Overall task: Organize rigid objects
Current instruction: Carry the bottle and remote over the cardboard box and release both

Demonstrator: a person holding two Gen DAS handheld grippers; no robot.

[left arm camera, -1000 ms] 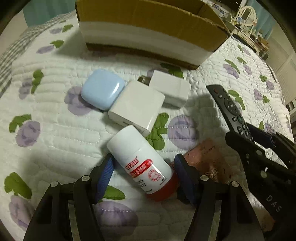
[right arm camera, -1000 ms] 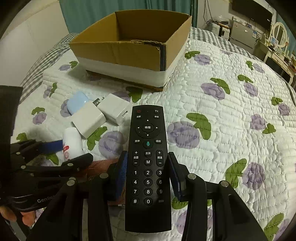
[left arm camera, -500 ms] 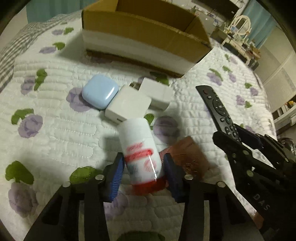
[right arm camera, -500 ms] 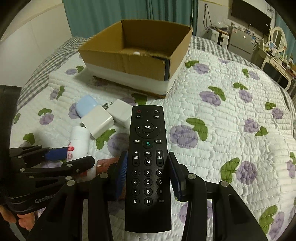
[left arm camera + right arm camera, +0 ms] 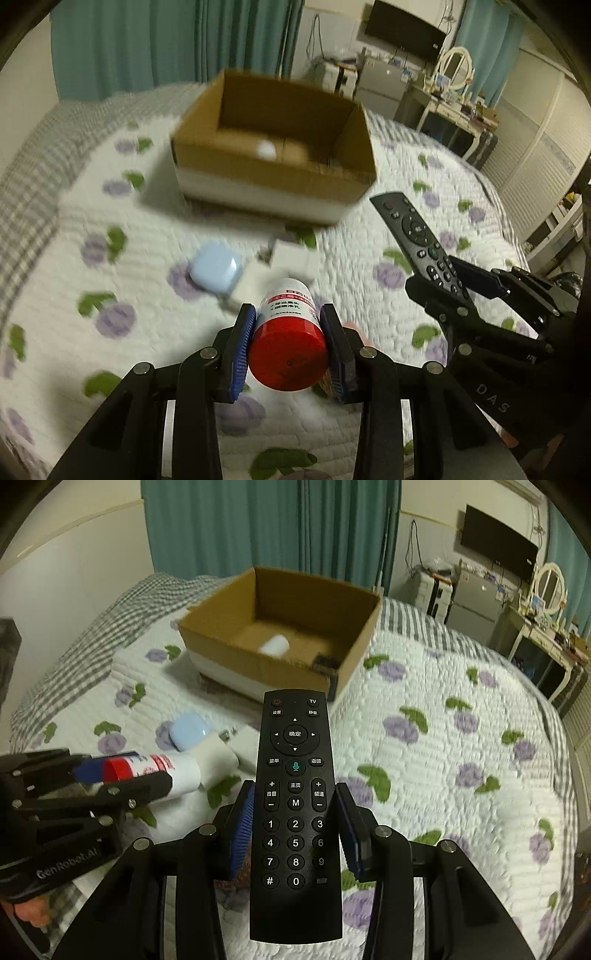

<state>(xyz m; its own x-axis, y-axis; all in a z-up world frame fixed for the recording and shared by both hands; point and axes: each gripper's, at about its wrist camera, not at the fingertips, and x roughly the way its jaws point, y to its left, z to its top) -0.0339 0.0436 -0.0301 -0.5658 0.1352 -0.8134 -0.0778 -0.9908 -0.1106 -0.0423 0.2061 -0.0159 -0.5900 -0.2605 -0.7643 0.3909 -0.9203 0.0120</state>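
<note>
black remote (image 5: 295, 812) marked "tv", "m", gripper lettering "genrobot.ai" (image 5: 66, 864)

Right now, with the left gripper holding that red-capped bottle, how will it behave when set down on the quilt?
The red-capped bottle looks rigid, so the left gripper probably won't deform it. Being round, it would likely roll if laid sideways. On the soft quilt, it may tip if stood upright.

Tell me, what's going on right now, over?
Left gripper shut on red-capped white bottle, lifted. Right gripper shut on black remote control. Open cardboard box ahead, path unobstructed.
</note>
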